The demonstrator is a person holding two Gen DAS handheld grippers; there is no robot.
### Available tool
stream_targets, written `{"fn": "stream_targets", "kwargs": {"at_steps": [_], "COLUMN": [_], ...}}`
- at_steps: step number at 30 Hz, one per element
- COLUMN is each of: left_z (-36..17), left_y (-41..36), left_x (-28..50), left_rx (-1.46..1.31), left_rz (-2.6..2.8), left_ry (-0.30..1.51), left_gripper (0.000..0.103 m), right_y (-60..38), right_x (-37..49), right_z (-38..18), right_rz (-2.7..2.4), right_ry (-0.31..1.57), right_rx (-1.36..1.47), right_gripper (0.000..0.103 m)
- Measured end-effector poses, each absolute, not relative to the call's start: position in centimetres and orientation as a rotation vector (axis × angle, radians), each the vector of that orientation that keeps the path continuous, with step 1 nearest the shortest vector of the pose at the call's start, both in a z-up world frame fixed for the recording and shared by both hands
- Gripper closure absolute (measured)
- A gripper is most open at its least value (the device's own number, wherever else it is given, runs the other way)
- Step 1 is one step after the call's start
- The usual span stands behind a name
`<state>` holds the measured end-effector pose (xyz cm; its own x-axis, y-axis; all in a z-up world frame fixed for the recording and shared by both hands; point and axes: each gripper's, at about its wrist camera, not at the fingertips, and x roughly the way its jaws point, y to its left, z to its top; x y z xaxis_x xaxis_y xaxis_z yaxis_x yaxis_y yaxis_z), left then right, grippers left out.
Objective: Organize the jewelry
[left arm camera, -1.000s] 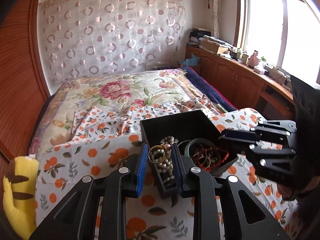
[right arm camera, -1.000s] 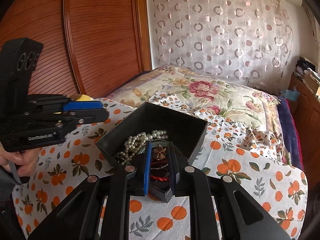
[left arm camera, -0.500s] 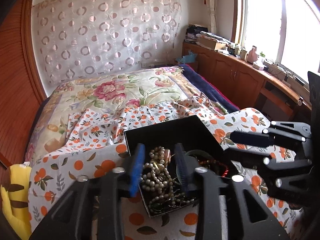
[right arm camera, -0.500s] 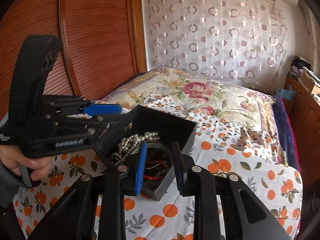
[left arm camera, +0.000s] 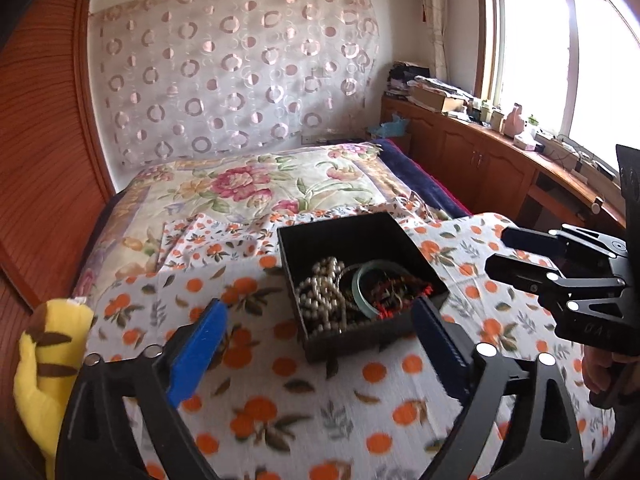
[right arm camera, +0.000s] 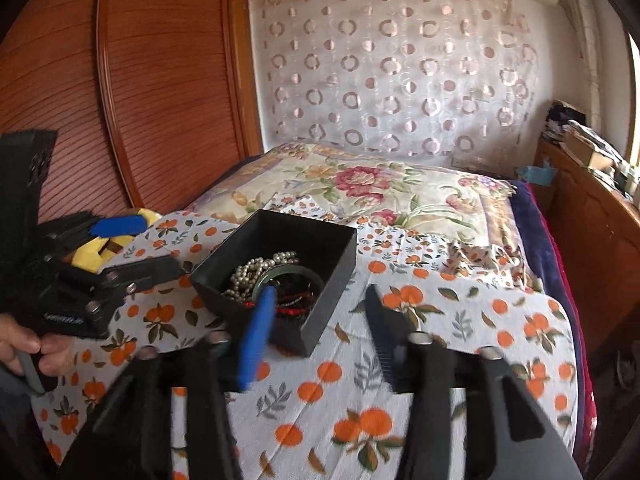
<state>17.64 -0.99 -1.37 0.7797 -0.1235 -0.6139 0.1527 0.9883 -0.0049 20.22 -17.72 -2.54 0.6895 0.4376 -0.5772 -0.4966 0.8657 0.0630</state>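
Both grippers clear of the box (left arm camera: 360, 280); left gripper (left arm camera: 320, 344) has just been opening, fingers now spread wide with nothing between the pads, box visible through the gap but not touched; right gripper (right arm camera: 320, 320) has also just been opening, fingers apart and empty, blue pad (right arm camera: 256, 336) overlapping the box's near corner in its own view (overlap only, no contact that I can see). Box sits on the orange-print sheet (left arm camera: 280, 400) at the foot end of the bed (left arm camera: 248, 184), well in from its edges, one corner turned toward the right camera; open top, so drops go straight in. Inside: pearls (left arm camera: 324, 296) along the left wall, green bangle (left arm camera: 376, 284) mid-box, red beads (left arm camera: 400, 292) at the right, all heaped together, not sorted. My read: items are in, both tools are empty and open for the next pick; no loose jewelry visible on the sheet, so the task looks near done. Yellow plush (left arm camera: 44, 364) at the bed's left edge, irrelevant.
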Motion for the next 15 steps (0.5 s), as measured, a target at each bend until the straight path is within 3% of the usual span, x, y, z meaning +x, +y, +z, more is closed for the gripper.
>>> {"fn": "stream_targets", "kwargs": {"at_steps": [11, 15], "left_z": [0.6, 1.2], "left_y": [-1.0, -1.1], "left_x": [9.9, 7.5], "left_rx": [0.053, 0.050], "left_rz": [-0.044, -0.021], "left_ry": [0.599, 0.579], "left_gripper": [0.008, 0.008], "right_y": [-19.5, -20.3], "right_x": [13.1, 10.5], "right_z": [-0.9, -0.1], "right_rz": [0.431, 0.388], "right_ry": [0.524, 0.489], "right_rx": [-0.047, -0.010], "right_gripper": [0.006, 0.003]}}
